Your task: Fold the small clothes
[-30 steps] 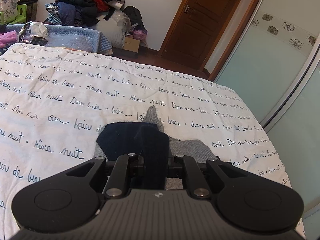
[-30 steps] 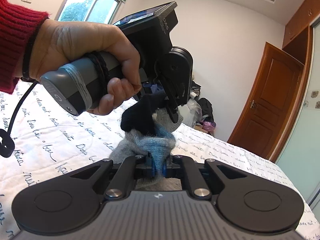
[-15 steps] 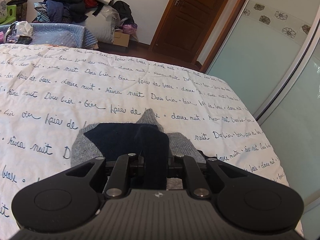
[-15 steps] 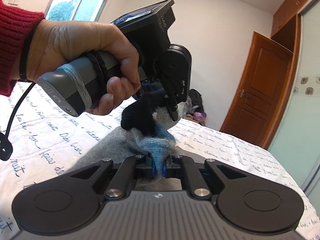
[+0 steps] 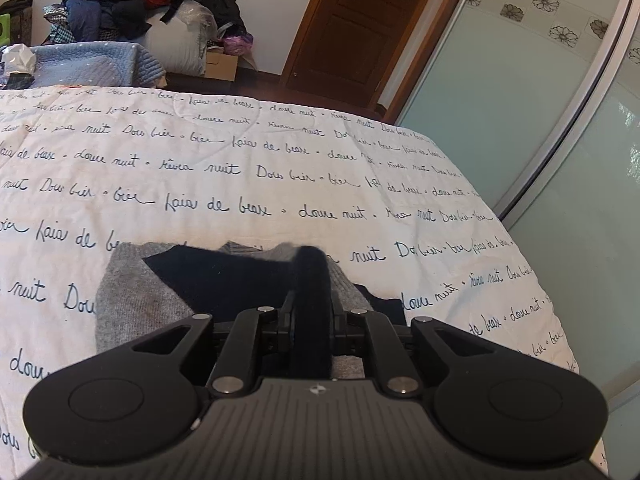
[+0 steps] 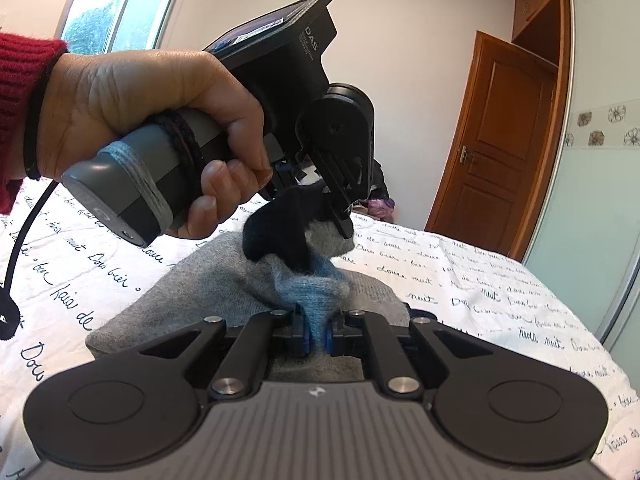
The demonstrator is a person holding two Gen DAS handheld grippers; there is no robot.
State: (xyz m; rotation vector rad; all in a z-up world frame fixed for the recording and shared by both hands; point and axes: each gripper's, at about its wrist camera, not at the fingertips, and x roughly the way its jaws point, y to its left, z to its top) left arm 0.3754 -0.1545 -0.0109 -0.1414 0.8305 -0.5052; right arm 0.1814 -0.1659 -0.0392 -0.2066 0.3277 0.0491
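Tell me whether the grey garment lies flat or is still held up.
Held up in part: the left gripper pinches its dark edge, the right gripper its blue part, while the rest of the grey garment rests on the bedspread.

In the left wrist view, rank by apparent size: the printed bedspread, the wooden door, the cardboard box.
1. Printed bedspread, far the largest.
2. Wooden door.
3. Cardboard box, smallest.
The bedspread lies nearest the camera, so these are apparent sizes only.

1. The sock (image 6: pixel 224 280) lies on the bed (image 5: pixel 248 184).
2. The left gripper (image 6: pixel 340 216) pinches its far end; the right gripper (image 6: pixel 316 332) pinches its near end.
3. Clothes pile (image 5: pixel 108 0) behind the bed; door (image 5: pixel 360 20) to its right.
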